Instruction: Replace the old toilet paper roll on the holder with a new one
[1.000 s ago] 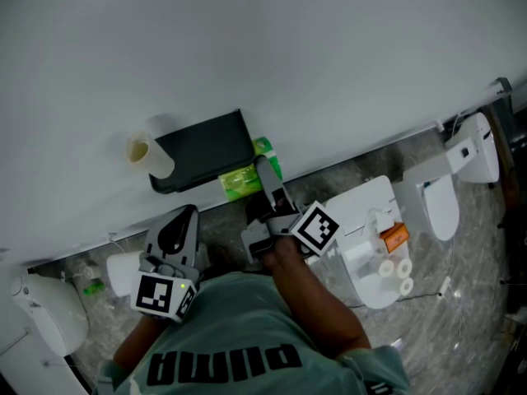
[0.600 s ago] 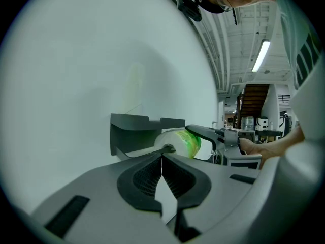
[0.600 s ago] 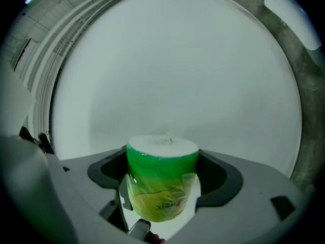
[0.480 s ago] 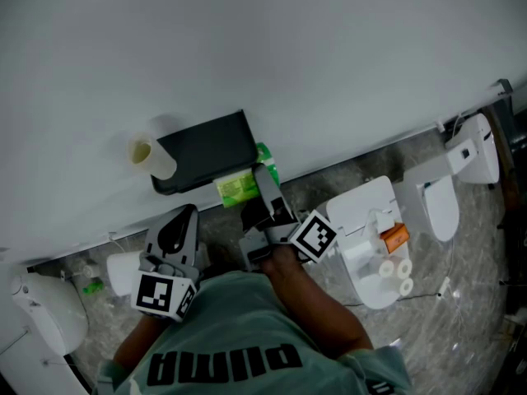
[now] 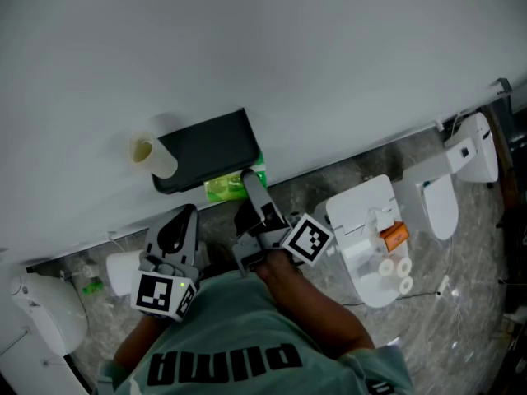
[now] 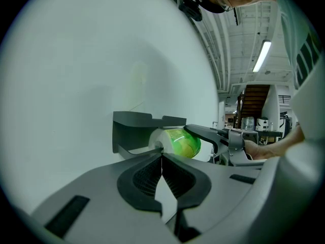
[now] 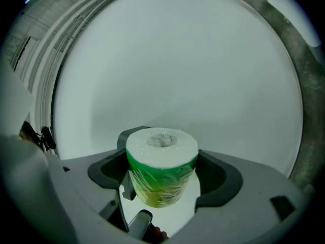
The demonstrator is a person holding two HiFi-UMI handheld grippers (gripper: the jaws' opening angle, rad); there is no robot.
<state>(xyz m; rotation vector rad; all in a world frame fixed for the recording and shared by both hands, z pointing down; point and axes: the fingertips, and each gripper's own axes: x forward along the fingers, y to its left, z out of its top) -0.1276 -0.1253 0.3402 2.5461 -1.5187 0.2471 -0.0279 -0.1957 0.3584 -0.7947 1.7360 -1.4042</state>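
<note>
Right gripper [image 5: 247,181]: jaws pinching the new roll [image 7: 161,159], one jaw on each side of its green wrapper, white end with the core hole facing the wall [image 7: 193,70]. Roll fills the gap between the jaws. Left gripper [image 6: 161,161]: jaws pressed together, nothing between them, held lower and to the left, well short of the wall.

The new roll sits at the right gripper's tips, just under the lower edge of the black holder [image 5: 206,149] on the wall; contact with it can't be told. Old roll [image 5: 151,156], pale with a yellowish core, sticks out at the holder's left end, apart from both grippers.
</note>
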